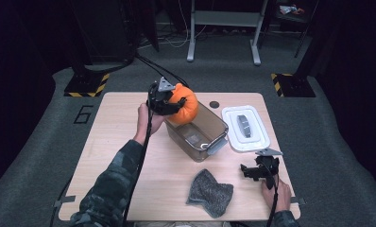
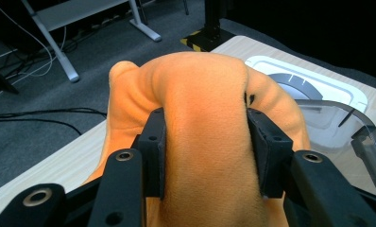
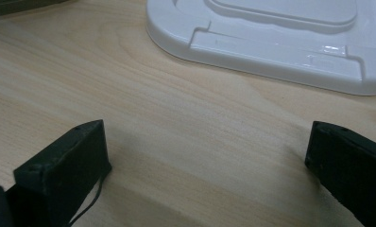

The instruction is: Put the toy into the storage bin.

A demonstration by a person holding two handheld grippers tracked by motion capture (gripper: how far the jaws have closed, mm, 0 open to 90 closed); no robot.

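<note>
1. Grey cloth (image 1: pixel 209 193): lies crumpled at the near table edge, between the two forearms, untouched.
2. Right gripper (image 1: pixel 253 171): rests low on the table (image 1: pixel 120 156) near the right edge, jaws wide apart with bare wood between them. The white lid (image 3: pixel 280 42) lies flat just beyond it.
3. Clear container (image 1: pixel 198 130): stands open at table centre, long axis running from far left to near right.
4. Left gripper (image 1: pixel 169 103): jaws clamped on the orange plush pumpkin (image 2: pixel 205 118), pinching its soft body into a ridge.
5. Key relation: the pumpkin hangs over the container's far-left end, partly above the rim. Judged next move: lower it straight down and slightly toward the container's middle. The left hand alone is placed for this.
</note>
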